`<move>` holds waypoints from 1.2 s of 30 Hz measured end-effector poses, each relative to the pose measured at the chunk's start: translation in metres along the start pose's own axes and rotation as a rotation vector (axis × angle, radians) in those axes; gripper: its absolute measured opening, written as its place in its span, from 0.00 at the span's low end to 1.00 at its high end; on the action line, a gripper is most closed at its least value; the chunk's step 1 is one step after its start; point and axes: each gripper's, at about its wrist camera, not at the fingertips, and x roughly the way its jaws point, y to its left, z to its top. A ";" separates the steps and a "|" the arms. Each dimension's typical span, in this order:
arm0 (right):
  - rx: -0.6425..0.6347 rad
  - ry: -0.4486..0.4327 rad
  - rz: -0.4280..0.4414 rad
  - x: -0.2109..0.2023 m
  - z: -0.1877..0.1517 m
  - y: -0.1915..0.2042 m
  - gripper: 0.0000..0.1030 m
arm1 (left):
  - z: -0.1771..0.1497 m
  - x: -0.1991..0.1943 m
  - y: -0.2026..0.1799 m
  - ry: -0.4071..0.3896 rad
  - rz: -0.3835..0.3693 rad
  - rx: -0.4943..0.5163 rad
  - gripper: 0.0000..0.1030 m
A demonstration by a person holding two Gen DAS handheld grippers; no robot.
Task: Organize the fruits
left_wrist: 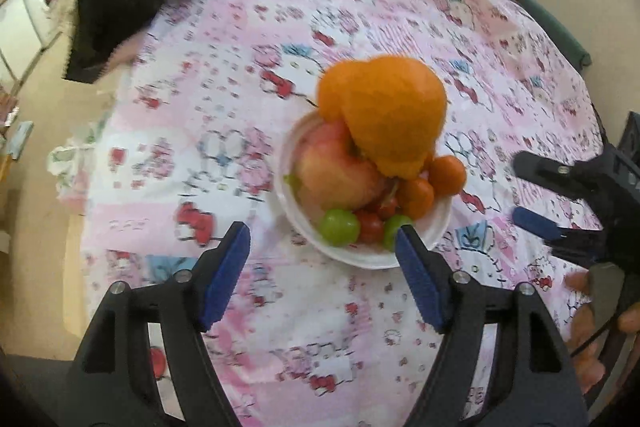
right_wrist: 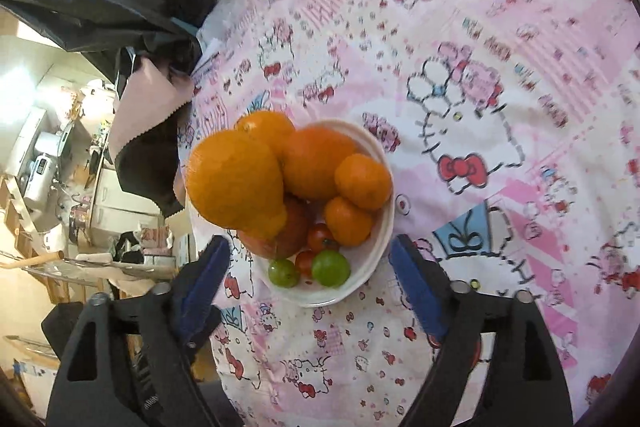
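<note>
A white bowl [left_wrist: 362, 255] sat on the pink cartoon-print cloth [left_wrist: 240, 67] covering the table, heaped with fruit: a big knobbly orange citrus [left_wrist: 384, 107] on top, an apple [left_wrist: 332, 171] under it, small mandarins [right_wrist: 362, 181], red cherry tomatoes [left_wrist: 370, 225] and green ones [left_wrist: 340, 227]. The left tongs [left_wrist: 322, 267] and right tongs [right_wrist: 310, 281] both stood released just short of the bowl, grasping nothing.

Soft daylight, motion blur, fisheye-warped edges
</note>
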 end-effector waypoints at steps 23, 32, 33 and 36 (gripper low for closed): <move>-0.459 -0.302 -0.245 -0.074 -0.099 0.061 1.00 | -0.038 -0.078 0.011 -0.197 0.034 0.054 0.90; -0.563 -0.351 -0.333 -0.059 -0.107 0.074 1.00 | -0.041 -0.082 0.007 -0.285 0.081 0.065 1.00; -0.563 -0.351 -0.333 -0.059 -0.106 0.074 1.00 | -0.041 -0.081 0.007 -0.279 0.077 0.065 1.00; -0.564 -0.354 -0.337 -0.058 -0.107 0.075 1.00 | -0.041 -0.079 0.004 -0.280 0.084 0.077 1.00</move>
